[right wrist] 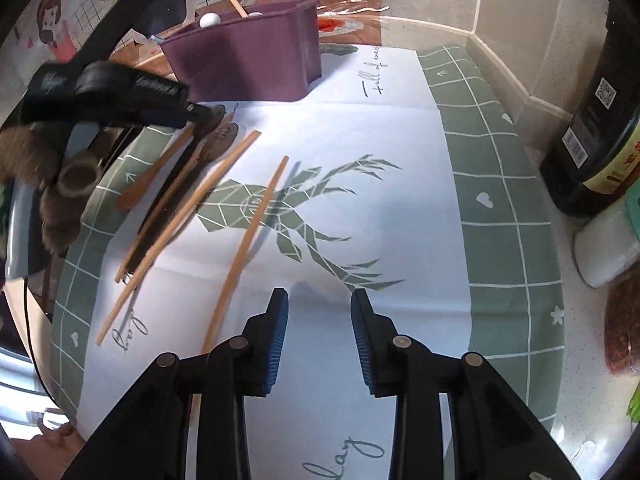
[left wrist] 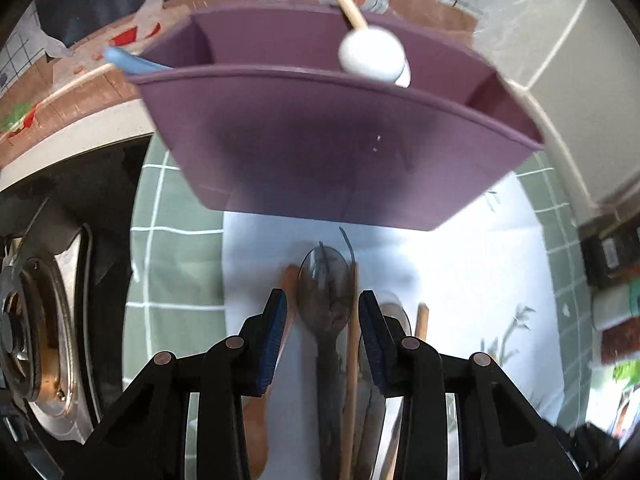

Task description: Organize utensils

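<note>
A purple divided utensil holder [left wrist: 340,140] stands on the mat, also in the right wrist view [right wrist: 248,56]. It holds a white-headed wooden spoon [left wrist: 372,56] and a blue utensil [left wrist: 132,62]. My left gripper [left wrist: 323,300] is open, its fingers on either side of a dark spoon [left wrist: 324,292] and a wooden chopstick [left wrist: 352,344] lying below it. In the right wrist view the left gripper [right wrist: 200,114] hovers over a cluster of spoons and chopsticks [right wrist: 188,184]. My right gripper [right wrist: 319,300] is open and empty above the mat, with one chopstick [right wrist: 252,236] to its left.
A green and white placemat [right wrist: 500,200] covers the counter. A gas stove burner [left wrist: 36,328] lies at the left. A dark bottle [right wrist: 600,120] and packets stand at the right by the wall. A printed backsplash runs behind the holder.
</note>
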A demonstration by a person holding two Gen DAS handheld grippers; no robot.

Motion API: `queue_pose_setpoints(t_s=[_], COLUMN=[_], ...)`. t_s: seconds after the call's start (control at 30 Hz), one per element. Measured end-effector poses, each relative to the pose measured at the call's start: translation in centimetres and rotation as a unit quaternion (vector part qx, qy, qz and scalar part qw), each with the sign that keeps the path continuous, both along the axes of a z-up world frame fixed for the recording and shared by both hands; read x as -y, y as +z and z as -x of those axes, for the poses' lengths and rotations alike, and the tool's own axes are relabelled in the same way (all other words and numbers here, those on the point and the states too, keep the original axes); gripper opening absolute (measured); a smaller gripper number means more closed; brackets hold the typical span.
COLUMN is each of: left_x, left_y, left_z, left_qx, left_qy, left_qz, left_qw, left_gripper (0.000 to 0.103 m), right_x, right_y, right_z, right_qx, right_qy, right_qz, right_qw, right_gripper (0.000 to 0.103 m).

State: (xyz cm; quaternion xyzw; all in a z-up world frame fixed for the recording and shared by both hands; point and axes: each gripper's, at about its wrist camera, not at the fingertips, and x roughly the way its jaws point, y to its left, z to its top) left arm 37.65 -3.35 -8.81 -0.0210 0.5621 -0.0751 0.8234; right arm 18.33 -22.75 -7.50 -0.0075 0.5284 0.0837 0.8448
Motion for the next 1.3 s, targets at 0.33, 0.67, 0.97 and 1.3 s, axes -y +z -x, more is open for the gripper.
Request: queue_pose_setpoints(t_s=[0.33,0.67,0.97,1.3], left_x=[0.6,-4.4,-7.8,-11.3], left_y=[0.0,0.6,1.1,1.8], left_z=[1.3,8.9,14.4,16.8], left_qx=[0.036,0.026,0.047,0.049], left_qy=[-0.019,-0.003,0.03,0.054], left_qz=[-0.04,0.032,0.032,0.038], left_qw=[0.9984,0.9992,0.998,0.9966], left_gripper=[0.016,0.016,0.048,0.058], right_x=[-0.2,-2.2,-8.6,-13.6], right_y=[0.7,1.6,1.8,-1.4], right_z=[0.0,-2.3,-9.0,-13.2], right_qx=[0.031,0.038,0.031,-0.003], right_qy=[-0.001,0.01,0.04,0.018], right_qz=[0.036,0.0,-0.031,0.032], right_qw=[0.999,0.999,0.998,0.999], right_gripper=[0.07,0.09,0.052,0.053])
